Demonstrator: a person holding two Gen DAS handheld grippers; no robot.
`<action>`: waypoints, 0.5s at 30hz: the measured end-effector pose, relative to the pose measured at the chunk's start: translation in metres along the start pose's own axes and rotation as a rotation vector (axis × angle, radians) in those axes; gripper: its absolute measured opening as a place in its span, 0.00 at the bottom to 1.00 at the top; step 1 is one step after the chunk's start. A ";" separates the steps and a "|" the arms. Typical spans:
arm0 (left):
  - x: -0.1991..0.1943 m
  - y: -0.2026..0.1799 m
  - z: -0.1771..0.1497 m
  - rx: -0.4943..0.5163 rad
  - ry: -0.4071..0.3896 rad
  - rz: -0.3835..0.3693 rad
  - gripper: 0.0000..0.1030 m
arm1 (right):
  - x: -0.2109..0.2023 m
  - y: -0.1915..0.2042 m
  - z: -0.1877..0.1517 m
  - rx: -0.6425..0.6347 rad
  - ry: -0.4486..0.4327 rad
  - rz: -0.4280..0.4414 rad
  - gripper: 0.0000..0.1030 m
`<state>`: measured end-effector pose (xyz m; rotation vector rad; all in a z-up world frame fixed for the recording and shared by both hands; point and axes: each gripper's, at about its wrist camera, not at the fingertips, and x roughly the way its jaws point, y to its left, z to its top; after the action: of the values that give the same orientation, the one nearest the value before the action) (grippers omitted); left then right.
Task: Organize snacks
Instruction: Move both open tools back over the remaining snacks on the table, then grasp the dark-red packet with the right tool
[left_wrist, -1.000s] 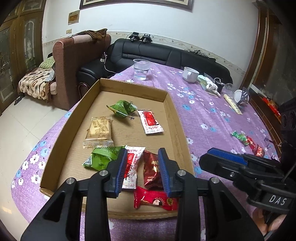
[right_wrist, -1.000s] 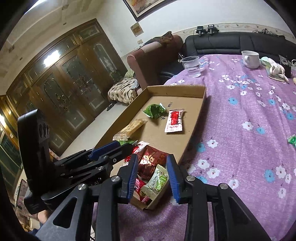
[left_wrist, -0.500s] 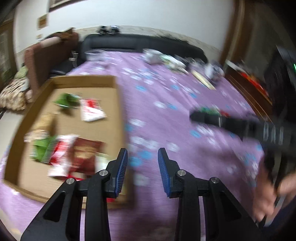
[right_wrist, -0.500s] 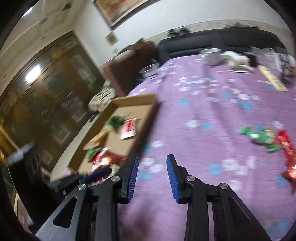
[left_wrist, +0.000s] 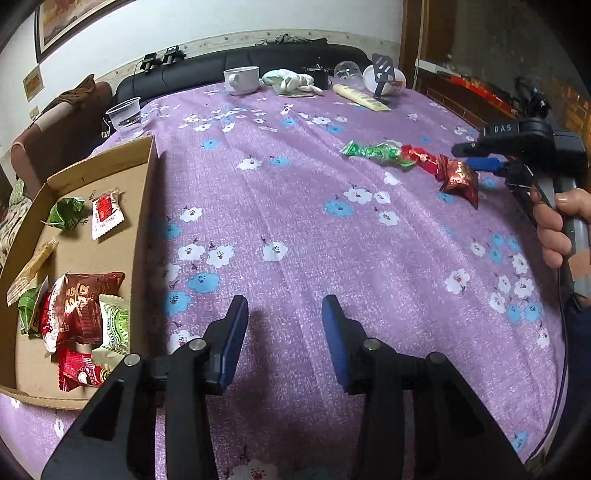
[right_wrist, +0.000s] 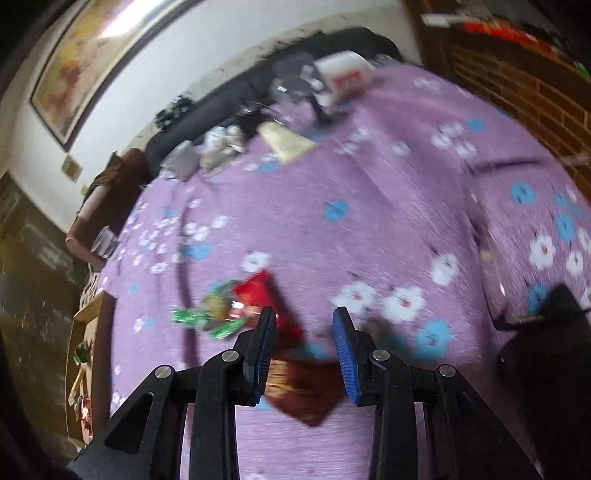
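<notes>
A cardboard tray (left_wrist: 144, 206) at the left holds several snack packets, among them a dark red one (left_wrist: 83, 306). Loose snacks lie on the purple cloth at the right: a green packet (left_wrist: 380, 152), a red one (left_wrist: 423, 159) and a dark red one (left_wrist: 460, 181). My left gripper (left_wrist: 284, 332) is open and empty over bare cloth. My right gripper (right_wrist: 303, 350) is open, its jaws on either side of the dark red packet (right_wrist: 303, 391); the view is blurred. It also shows in the left wrist view (left_wrist: 491, 162), beside that packet.
At the table's far side stand a clear plastic cup (left_wrist: 125, 117), a white mug (left_wrist: 242, 79), a white cloth (left_wrist: 293, 79), a yellow tube (left_wrist: 360, 98) and a white bowl (left_wrist: 384, 77). A black sofa (left_wrist: 207, 72) runs behind the table.
Both grippers have swung right, away from the tray. The right gripper, which had hovered over the tray's near corner, now hangs over the loose snacks at the right.
</notes>
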<state>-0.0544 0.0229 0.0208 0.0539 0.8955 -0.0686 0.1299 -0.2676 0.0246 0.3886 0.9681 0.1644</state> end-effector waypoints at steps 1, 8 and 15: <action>0.000 -0.001 0.000 0.004 -0.001 0.001 0.38 | 0.003 -0.002 0.000 0.008 0.008 -0.006 0.34; -0.001 0.000 -0.001 -0.001 -0.013 0.011 0.38 | 0.018 0.026 -0.022 -0.010 0.247 0.415 0.37; -0.001 0.005 0.000 -0.026 -0.008 -0.008 0.38 | 0.005 0.043 -0.027 -0.170 0.167 0.322 0.42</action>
<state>-0.0550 0.0280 0.0216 0.0257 0.8890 -0.0644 0.1119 -0.2195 0.0239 0.3759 1.0424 0.5756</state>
